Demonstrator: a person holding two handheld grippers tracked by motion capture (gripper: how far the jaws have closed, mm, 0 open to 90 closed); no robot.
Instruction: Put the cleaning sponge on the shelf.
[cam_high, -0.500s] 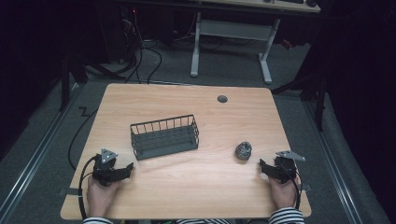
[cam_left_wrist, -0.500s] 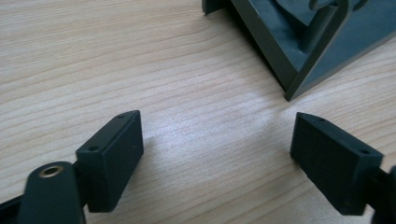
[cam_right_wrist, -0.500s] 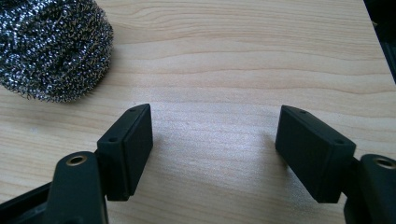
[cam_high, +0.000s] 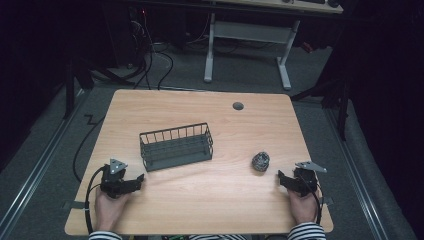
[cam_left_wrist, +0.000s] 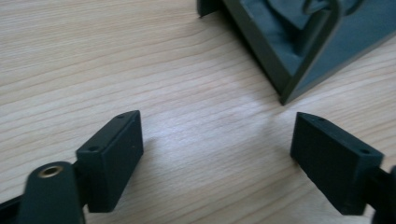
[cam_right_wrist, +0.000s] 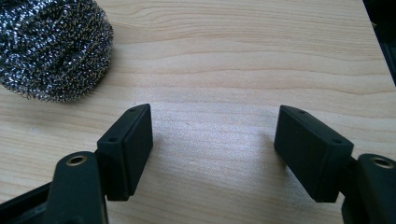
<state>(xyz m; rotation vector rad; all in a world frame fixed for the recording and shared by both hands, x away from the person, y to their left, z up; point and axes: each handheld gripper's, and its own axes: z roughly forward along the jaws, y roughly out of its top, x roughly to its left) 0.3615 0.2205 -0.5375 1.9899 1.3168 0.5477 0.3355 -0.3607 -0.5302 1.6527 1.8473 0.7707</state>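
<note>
Change: nothing is seen to have moved since half a second ago; both tongs are kept at the desk's near edge.
Left tongs (cam_high: 134, 181): held low over the desk (cam_high: 200, 105), jaws spread, nothing gripped; the basket's corner is seen just ahead in the left gripper view.
Right tongs (cam_high: 283, 179): jaws spread, nothing gripped.
Basket (cam_high: 176, 146): set upright at mid-desk.
Scourer (cam_high: 260, 161): laid right of the basket, just ahead of the right tongs, untouched.
Grommet (cam_high: 238, 106): set into the far desk.
</note>
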